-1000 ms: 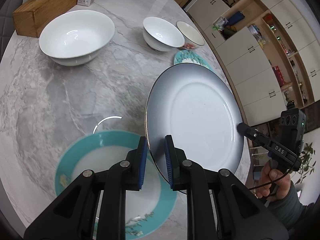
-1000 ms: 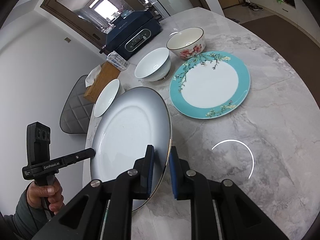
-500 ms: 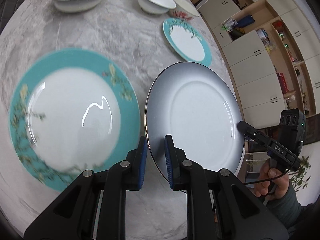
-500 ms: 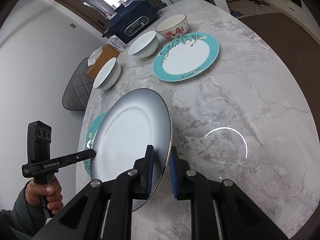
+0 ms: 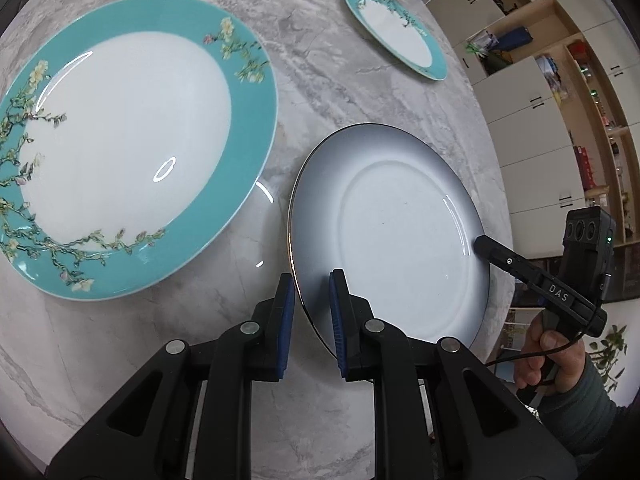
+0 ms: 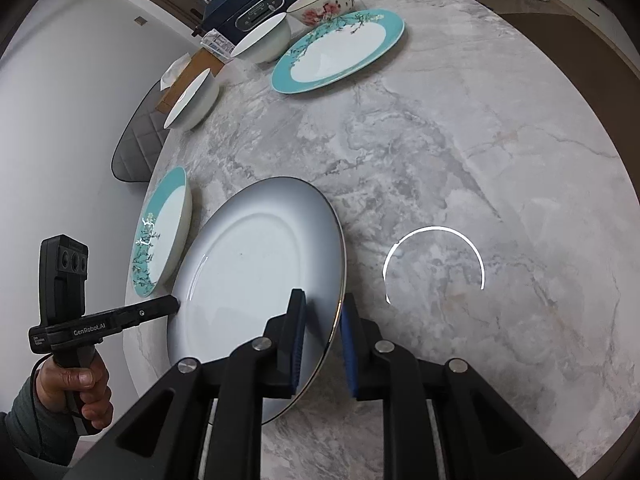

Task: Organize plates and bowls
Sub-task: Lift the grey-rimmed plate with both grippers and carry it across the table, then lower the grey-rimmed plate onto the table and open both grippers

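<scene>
- Grey-rimmed plate [image 5: 400,236]: you held it by two opposite edges, tilted, its face showing to both cameras. It sat low over the marble table [image 6: 460,160]; whether its underside touched the stone could not be told.
- Left gripper [image 5: 312,312]: your jaws were narrowed on the plate's near-left rim, blue pads either side of the edge. The inner pad lay on the plate's face; a thin gap showed at the outer pad, so the hold looked light.
- Right gripper [image 6: 323,336]: your jaws straddled the opposite rim, the rim running between the pads. They stood close to the edge and read as gripping, though contact on the outer side was not clear.
- Large teal floral plate [image 5: 120,140]: it lay flat on the table just beside the grey plate, on the left gripper's side. In the right wrist view it showed edge-on beyond the grey plate [image 6: 164,232].
- Governing relation: the target lay sideways from the held plate, across a narrow strip of bare marble, nearer your left hand. If you meant to stack, the plate had to travel left-first, level, and centre over the teal plate's white well.
- Far teal floral plate [image 6: 340,50]: well apart, at the table's far side.
- Bowls: two white bowls [image 6: 264,38] [image 6: 194,98] and a flowered bowl [image 6: 324,2] stood far off, untouched.
- Your hand [image 6: 76,388] showed on the left gripper's handle.
</scene>
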Demonstrator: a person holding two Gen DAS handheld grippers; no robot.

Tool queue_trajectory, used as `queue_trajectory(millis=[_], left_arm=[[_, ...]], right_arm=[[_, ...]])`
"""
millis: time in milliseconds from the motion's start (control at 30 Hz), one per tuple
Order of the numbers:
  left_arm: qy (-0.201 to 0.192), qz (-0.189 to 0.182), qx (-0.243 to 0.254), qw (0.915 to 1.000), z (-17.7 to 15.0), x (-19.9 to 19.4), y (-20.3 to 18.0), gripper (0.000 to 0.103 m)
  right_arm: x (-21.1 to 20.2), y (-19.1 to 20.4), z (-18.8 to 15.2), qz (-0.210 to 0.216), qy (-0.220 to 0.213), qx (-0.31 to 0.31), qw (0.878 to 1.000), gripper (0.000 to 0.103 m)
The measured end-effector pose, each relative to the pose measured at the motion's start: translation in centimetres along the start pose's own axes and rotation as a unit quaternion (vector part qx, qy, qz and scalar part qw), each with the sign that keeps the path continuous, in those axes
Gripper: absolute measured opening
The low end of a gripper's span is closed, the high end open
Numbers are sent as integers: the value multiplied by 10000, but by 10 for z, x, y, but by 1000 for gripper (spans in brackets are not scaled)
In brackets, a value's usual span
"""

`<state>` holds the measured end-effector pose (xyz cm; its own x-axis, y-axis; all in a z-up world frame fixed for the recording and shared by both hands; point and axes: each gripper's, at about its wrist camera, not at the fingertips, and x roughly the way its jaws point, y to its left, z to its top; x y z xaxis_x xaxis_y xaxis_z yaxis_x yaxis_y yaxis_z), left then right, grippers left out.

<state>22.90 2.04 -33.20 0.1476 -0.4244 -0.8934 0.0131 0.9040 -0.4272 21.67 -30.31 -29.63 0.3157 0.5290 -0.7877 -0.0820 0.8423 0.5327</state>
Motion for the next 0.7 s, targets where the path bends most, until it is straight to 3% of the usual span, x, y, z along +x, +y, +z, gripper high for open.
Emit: queue_trajectory(millis=[433,533,633,700], left_arm=[[-46,22,-28,10000,6,11,12,15],[-117,-120,-136,9998,4,6,17,17],[-342,-294,-214,9988,-2,-10,19,19],[-578,-433,-304,9969,-10,-28,20,30]], right_arm=[[16,-3,6,-22,64,-142,9999,22],[12,-2,4,42,75,-190,9998,33],[-5,-1,4,71,-198,-212,9996,59],[-24,-5,7,43,-398,-121,9991,66]])
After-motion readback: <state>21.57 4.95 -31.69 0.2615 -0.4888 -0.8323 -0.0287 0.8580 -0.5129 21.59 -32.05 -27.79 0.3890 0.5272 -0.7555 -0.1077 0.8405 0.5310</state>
